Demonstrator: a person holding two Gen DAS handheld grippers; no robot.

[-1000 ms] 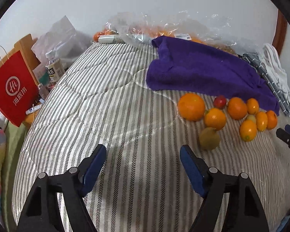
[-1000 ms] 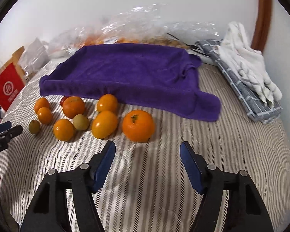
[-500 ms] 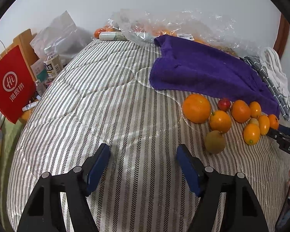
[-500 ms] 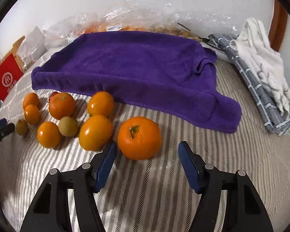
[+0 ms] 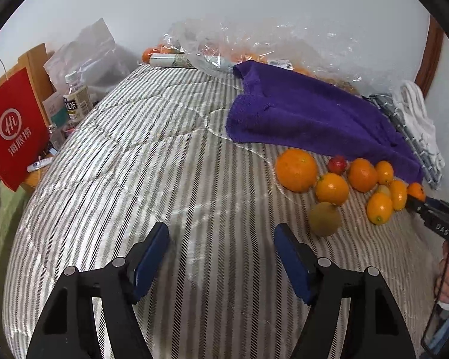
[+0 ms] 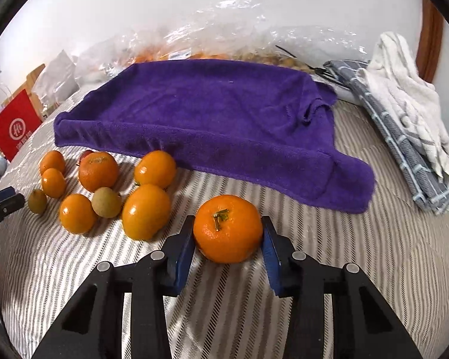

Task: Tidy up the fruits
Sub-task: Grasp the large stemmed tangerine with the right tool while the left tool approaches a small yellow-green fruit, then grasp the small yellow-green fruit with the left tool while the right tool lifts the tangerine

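While right tongs (image 6: 228, 239) close on mandarin (image 6: 227, 228) lying on striped bed (image 6: 359, 269) below purple towel (image 6: 212, 113), left tongs (image 5: 221, 257) released, empty: pickup step; next, probably a lift.

Both my wrist cameras look down along my fingers at the bed (image 5: 152, 161), sharing the purple towel (image 6: 224, 119).

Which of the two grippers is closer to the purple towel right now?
The right. The right gripper, its jaws just closed on a tangerine, sits just in front of the purple towel. The left gripper hovers open over bare striped bedding, farther back.
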